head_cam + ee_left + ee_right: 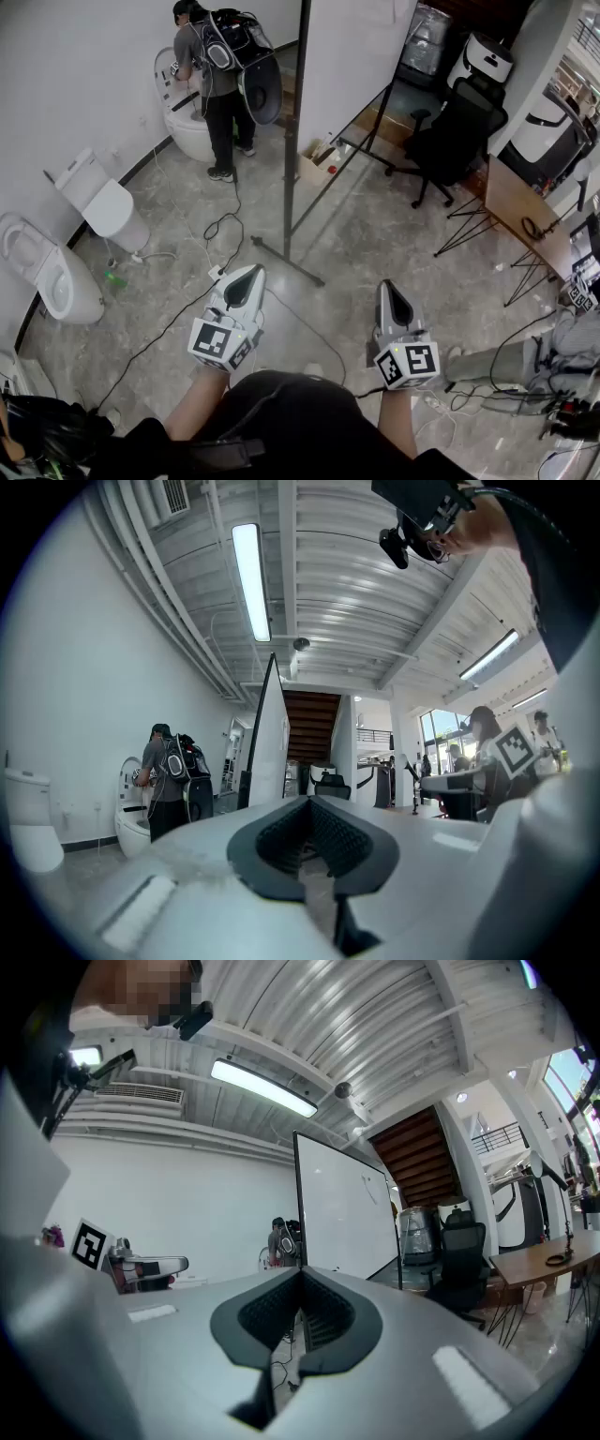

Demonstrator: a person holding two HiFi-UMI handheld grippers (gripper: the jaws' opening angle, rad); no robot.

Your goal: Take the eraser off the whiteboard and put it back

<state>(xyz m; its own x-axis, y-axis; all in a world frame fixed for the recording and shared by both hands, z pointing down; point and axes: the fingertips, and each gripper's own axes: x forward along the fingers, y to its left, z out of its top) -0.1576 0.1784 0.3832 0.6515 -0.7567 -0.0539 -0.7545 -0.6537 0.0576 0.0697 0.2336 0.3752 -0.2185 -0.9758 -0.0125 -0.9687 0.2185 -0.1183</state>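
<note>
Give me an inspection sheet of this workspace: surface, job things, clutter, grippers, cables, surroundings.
Surface: grey tiled floor; no worktop seen.
Job's things: whiteboard on its stand, ahead; eraser not seen.
Clutter: open box by the stand's foot.
Grippers: left gripper and right gripper both shut, empty, held level.
Cables: black cable snaking across the floor; more at the right.
Surroundings: toilets along the left wall, a person at one, office chair, wooden table.
</note>
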